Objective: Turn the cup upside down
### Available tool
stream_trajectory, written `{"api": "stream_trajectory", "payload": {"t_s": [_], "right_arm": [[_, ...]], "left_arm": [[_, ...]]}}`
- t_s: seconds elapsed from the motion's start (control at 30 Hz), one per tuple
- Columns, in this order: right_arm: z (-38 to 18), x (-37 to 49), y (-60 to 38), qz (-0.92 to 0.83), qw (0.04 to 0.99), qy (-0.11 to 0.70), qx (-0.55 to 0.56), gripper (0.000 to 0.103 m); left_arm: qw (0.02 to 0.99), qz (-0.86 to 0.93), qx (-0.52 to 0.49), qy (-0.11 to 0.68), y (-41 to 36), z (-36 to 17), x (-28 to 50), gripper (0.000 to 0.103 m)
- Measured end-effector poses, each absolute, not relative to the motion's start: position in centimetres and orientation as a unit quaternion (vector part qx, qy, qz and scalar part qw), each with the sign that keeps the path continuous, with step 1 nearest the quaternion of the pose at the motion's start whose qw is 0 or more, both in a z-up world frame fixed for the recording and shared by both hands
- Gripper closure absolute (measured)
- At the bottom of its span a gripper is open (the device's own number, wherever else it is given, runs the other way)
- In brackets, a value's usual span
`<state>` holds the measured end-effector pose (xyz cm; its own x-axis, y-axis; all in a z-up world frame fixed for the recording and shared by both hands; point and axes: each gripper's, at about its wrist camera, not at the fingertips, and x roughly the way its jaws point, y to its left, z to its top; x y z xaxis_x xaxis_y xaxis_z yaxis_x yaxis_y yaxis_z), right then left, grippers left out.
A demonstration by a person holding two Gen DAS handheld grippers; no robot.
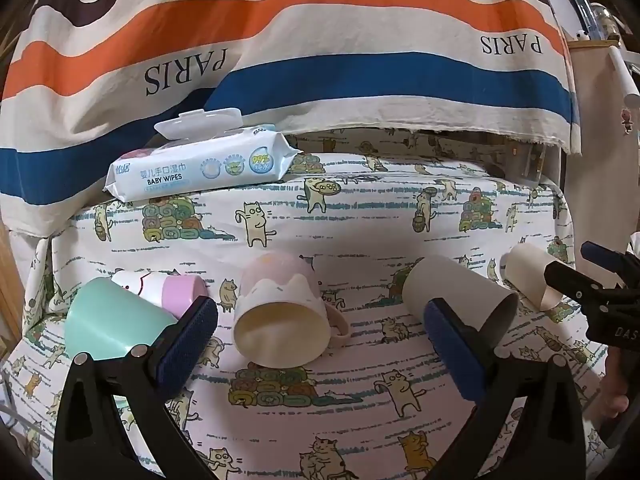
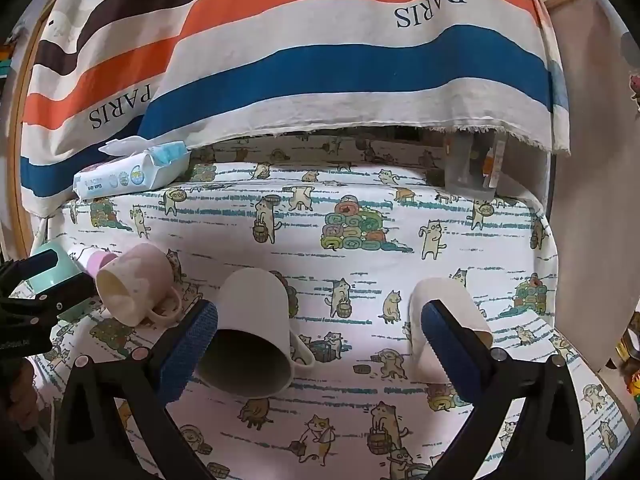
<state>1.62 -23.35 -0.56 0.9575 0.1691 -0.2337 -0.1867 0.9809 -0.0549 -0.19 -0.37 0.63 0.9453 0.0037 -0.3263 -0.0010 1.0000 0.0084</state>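
Note:
Several cups lie on their sides on a cat-print cloth. In the left wrist view, a pink-and-cream mug (image 1: 282,312) lies between the open fingers of my left gripper (image 1: 320,344), mouth toward the camera. A teal cup (image 1: 108,320) and a pink-capped bottle (image 1: 160,284) lie at left, a grey mug (image 1: 460,300) and a cream paper cup (image 1: 528,276) at right. In the right wrist view, my right gripper (image 2: 320,348) is open and empty; the grey-white mug (image 2: 256,332) lies just inside its left finger, the cream cup (image 2: 444,328) behind its right finger, the pink mug (image 2: 134,284) farther left.
A pack of baby wipes (image 1: 200,164) sits at the back left against a striped "PARIS" cloth (image 1: 320,40) hanging behind the table. A clear container (image 2: 472,168) stands at the back right. The cat-print cloth (image 2: 360,248) covers the table.

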Motion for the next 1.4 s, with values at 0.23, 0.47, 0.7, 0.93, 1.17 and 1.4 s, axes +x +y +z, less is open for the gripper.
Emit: {"api": "stream_trajectory", "payload": {"t_s": [0.23, 0.47, 0.7, 0.93, 1.17, 1.4], "right_arm": [[-0.8, 1.8, -23.0, 0.094, 0.988, 0.117, -0.042, 0.001], [-0.6, 1.1, -23.2, 0.092, 0.99, 0.102, -0.039, 0.001], [-0.6, 1.2, -23.1, 0.092, 0.99, 0.103, -0.039, 0.001], [-0.5, 1.2, -23.3, 0.092, 0.99, 0.103, -0.038, 0.001], [-0.6, 1.1, -22.9, 0.093, 0.989, 0.102, -0.045, 0.001], [-0.5, 1.1, -23.8, 0.081, 0.991, 0.1, -0.026, 0.001]], "left_arm": [[0.988, -0.005, 0.012, 0.155, -0.7, 0.6, -0.7, 0.001], [0.988, -0.002, 0.01, 0.153, -0.7, 0.6, -0.8, 0.001], [0.988, 0.001, 0.009, 0.154, -0.6, 0.5, -0.8, 0.001], [0.988, 0.007, 0.008, 0.153, -0.5, 0.5, -0.7, 0.001], [0.989, 0.008, -0.009, 0.146, 0.5, 0.5, -1.1, 0.001], [0.993, -0.002, 0.013, 0.12, -0.4, 0.8, -2.1, 0.001]]}}
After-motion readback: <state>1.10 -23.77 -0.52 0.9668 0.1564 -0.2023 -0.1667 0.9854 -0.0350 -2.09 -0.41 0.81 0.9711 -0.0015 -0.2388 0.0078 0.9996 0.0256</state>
